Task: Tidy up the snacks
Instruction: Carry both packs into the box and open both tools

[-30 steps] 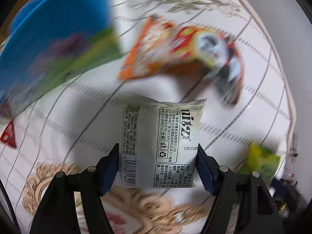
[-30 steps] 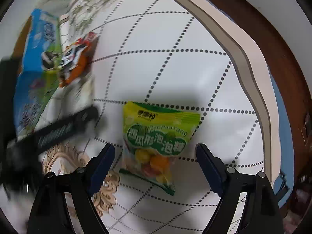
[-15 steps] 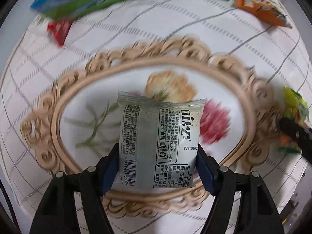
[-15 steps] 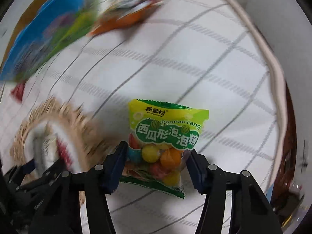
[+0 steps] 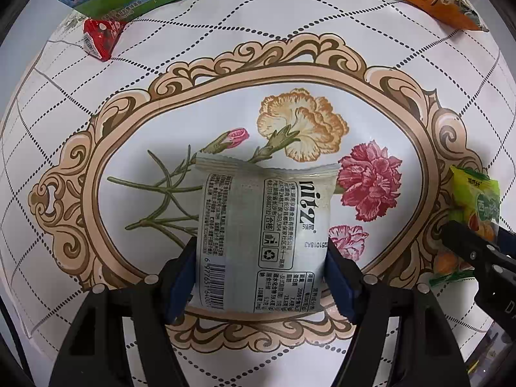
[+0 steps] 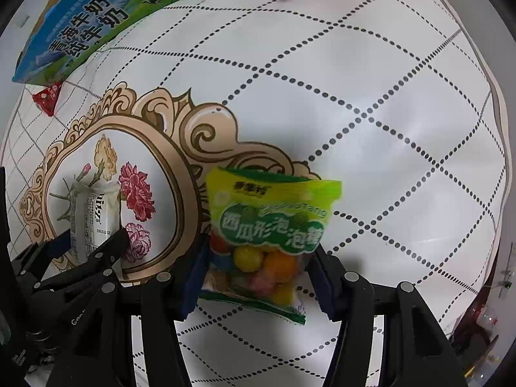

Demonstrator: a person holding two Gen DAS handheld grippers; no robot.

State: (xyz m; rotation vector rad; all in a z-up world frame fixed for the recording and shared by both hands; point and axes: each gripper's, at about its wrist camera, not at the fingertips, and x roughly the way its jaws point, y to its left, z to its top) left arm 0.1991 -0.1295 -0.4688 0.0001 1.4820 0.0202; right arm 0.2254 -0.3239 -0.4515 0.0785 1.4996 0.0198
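Both fingers clamped, L gripper (image 5: 259, 277) on grey wafer pack (image 5: 262, 242), R gripper (image 6: 254, 277) on candy bag (image 6: 267, 242) at 3 o'clock; slick film, loose sweets shifting, could slip out onto bench (image 6: 371, 96).

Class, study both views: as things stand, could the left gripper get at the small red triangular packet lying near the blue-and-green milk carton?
Probably not yet. The left gripper is clamped on the grey-white printed snack packet. The red triangular packet lies uncovered on the tablecloth, so the path looks free.
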